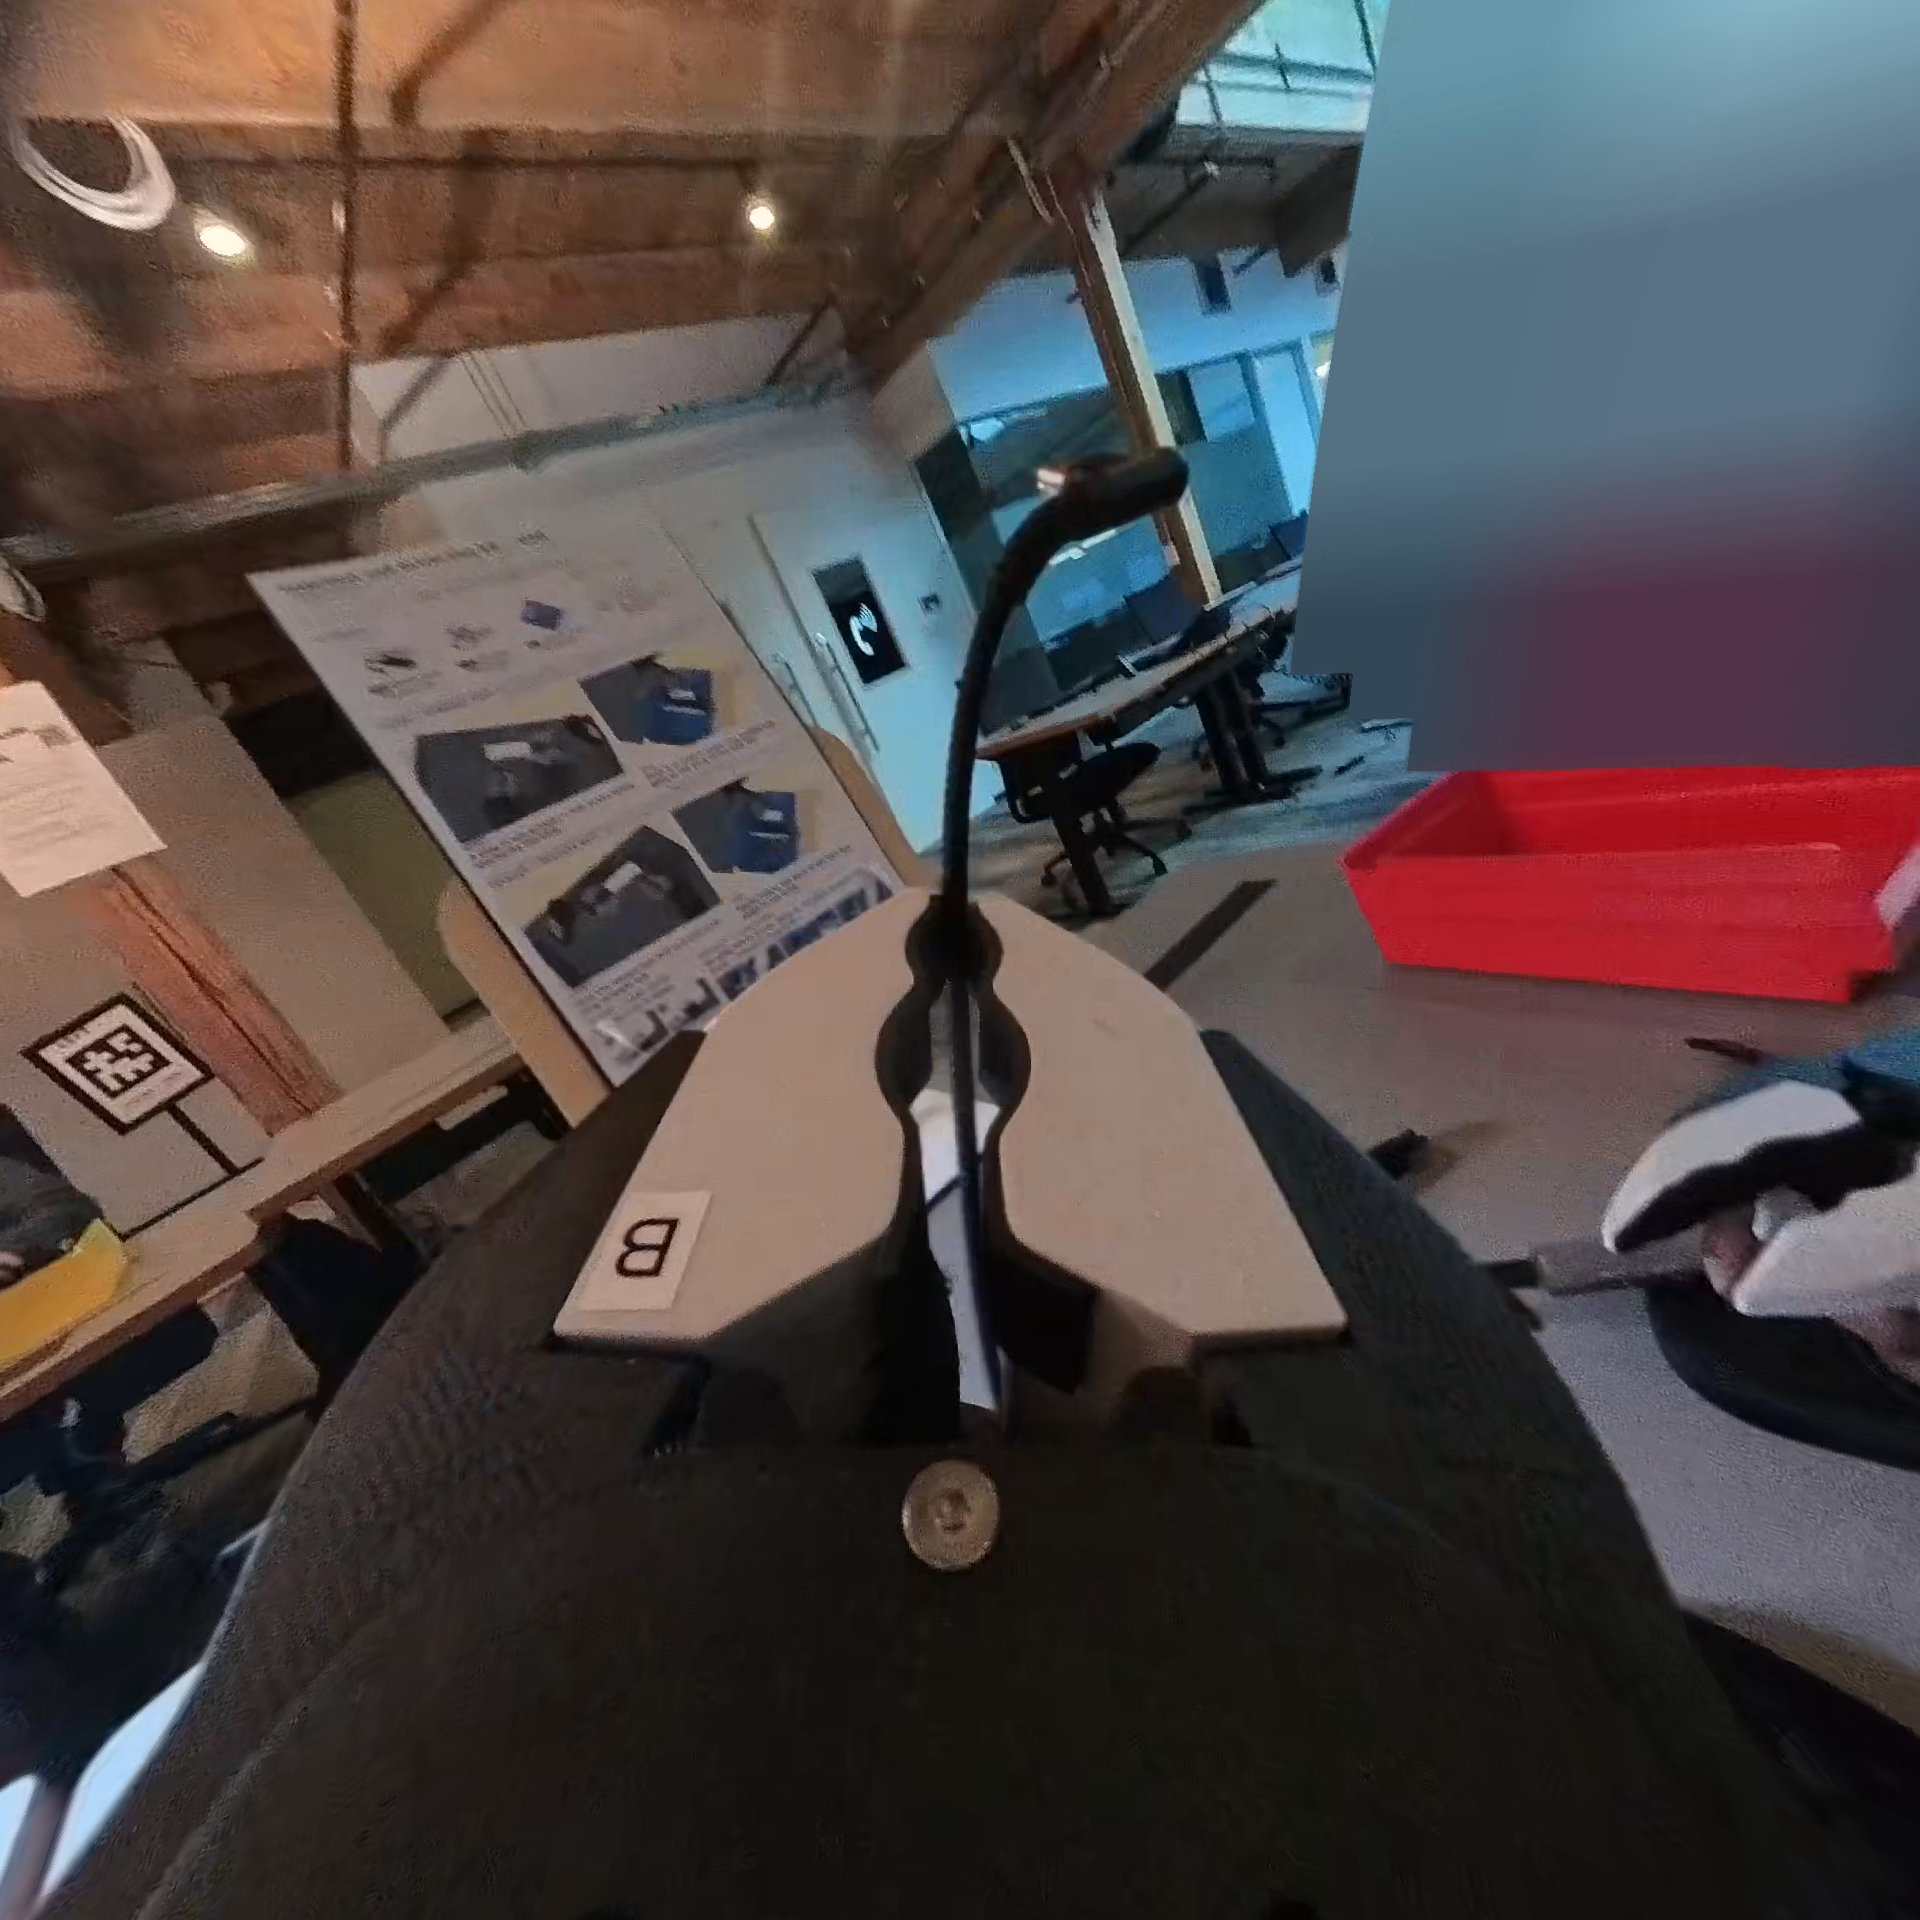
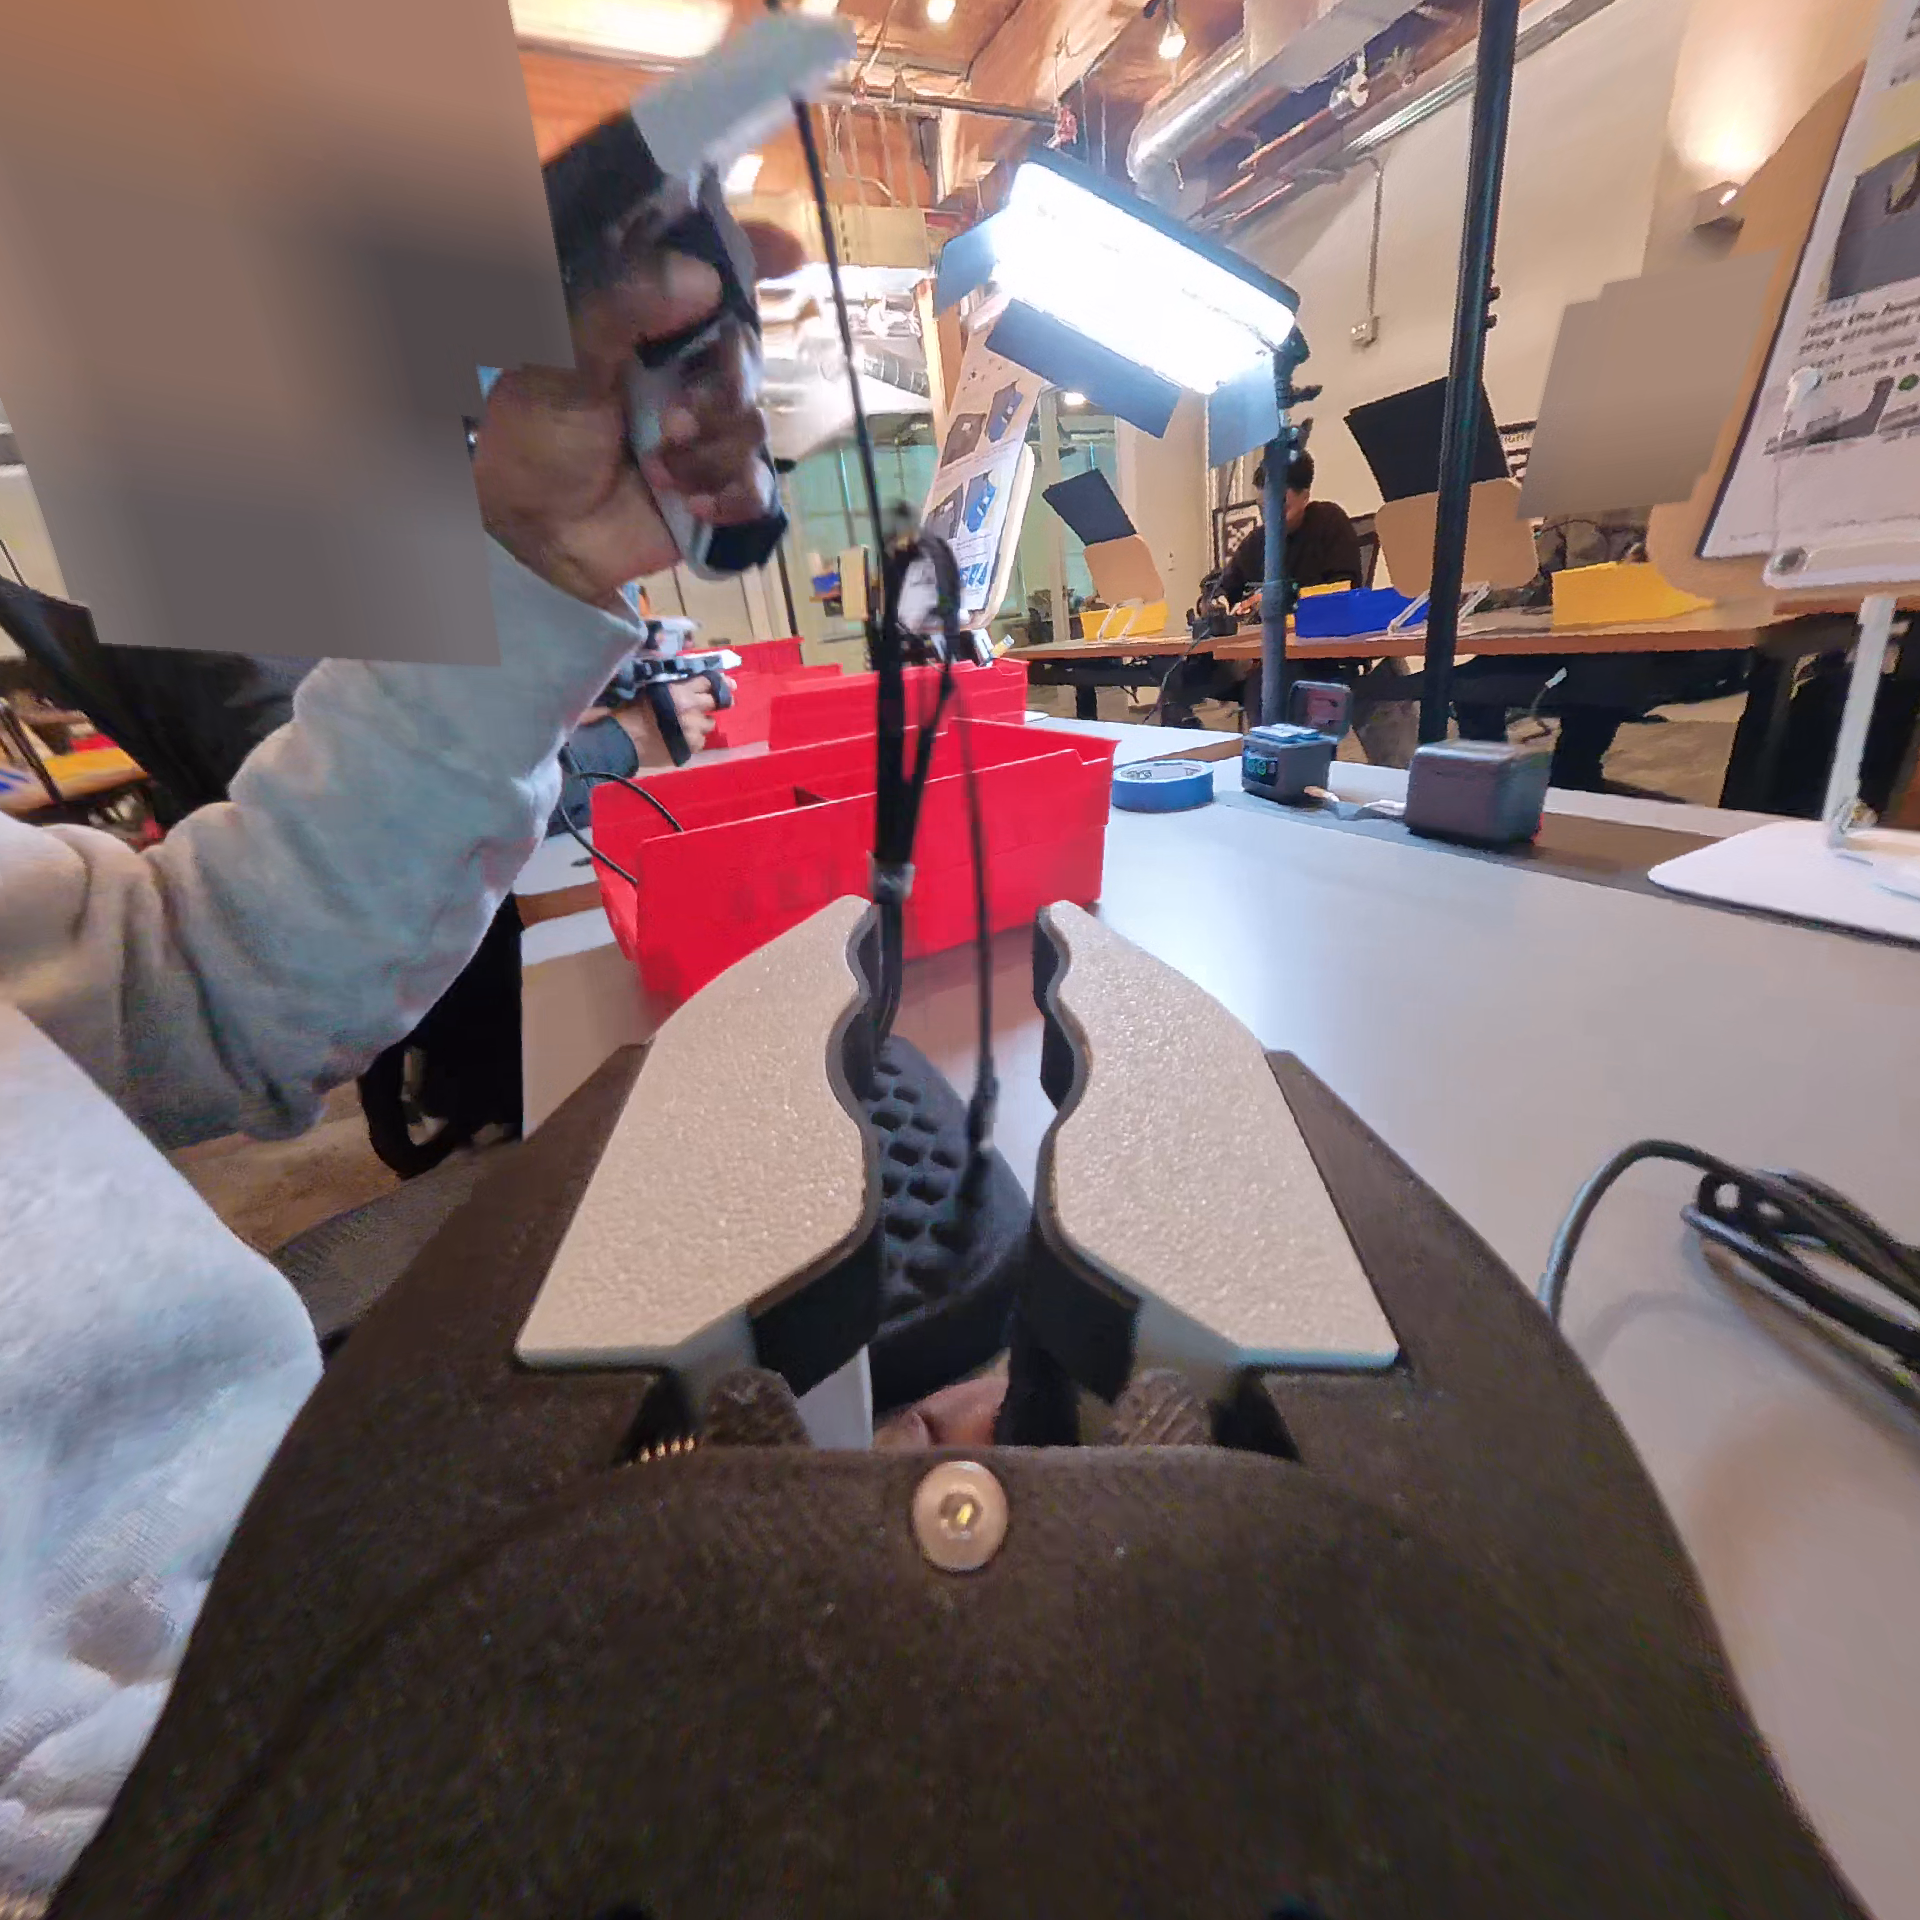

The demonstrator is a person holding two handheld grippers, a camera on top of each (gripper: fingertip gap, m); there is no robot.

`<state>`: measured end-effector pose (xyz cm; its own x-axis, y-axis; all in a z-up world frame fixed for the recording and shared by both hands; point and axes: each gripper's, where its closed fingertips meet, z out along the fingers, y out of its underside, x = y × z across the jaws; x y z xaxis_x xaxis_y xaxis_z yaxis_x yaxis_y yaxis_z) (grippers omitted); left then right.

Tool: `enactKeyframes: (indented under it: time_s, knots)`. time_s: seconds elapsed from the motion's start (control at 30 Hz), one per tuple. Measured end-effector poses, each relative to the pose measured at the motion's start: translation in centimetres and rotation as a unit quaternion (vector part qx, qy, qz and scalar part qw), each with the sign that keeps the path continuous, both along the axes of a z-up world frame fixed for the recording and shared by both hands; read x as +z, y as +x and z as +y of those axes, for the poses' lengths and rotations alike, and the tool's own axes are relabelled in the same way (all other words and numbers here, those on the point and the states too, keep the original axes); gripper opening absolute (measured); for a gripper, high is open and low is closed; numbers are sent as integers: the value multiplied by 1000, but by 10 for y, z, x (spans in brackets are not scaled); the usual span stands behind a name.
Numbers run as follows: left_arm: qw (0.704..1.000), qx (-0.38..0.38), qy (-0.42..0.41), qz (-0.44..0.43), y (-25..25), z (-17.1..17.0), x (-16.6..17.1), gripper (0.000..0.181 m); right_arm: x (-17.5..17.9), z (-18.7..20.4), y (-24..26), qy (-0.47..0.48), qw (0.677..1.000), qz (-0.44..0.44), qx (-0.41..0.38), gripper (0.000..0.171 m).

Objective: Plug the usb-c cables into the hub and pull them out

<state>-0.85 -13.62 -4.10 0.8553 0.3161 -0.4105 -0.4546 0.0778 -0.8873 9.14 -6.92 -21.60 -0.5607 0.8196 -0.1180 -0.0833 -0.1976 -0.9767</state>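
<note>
My left gripper (image 1: 951, 914) is shut on a thin black usb-c cable (image 1: 961, 727). The cable rises from between the fingers and ends in a plug (image 1: 1112, 480) bent over to the left, free in the air. In the right wrist view the left gripper (image 2: 738, 83) is held high, and the cable (image 2: 831, 312) hangs down from it. My right gripper (image 2: 951, 925) is open and empty above a round black dimpled pad (image 2: 925, 1195), with hanging cables between its fingers. In the left wrist view a flat grey piece (image 1: 1590, 1262), perhaps the hub, lies on the pad beside the right gripper (image 1: 1766, 1184).
A red bin (image 2: 790, 883) stands on the grey table just beyond the right gripper; it also shows in the left wrist view (image 1: 1621, 894). Behind it are a blue tape roll (image 2: 1162, 784) and two small box devices (image 2: 1475, 790). A black cable bundle (image 2: 1808, 1236) lies at the right. A light panel (image 2: 1132, 281) stands on a pole. The gap from one gripper's tips to the other's is roughly 20 cm.
</note>
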Motion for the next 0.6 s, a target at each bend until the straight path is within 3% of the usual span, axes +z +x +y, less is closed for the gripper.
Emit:
enactKeyframes:
  time_s: [0.27, 0.4, 0.5, 0.6]
  knots:
    - [996, -43, -75, 4, 39, 45, -65, 4, 54, 14, 20, 16, 997, 65, -28, 30]
    - [981, -115, -158, 19, 66, 63, -107, 5, 83, 24, 37, 23, 994, 97, -36, 31]
    - [961, -170, -212, 52, 83, 66, -136, 5, 76, 22, 42, -43, 997, -36, 59, 30]
    - [941, -228, -243, 55, 99, 66, -156, 5, 58, 8, 58, -163, 931, -214, 247, 35]
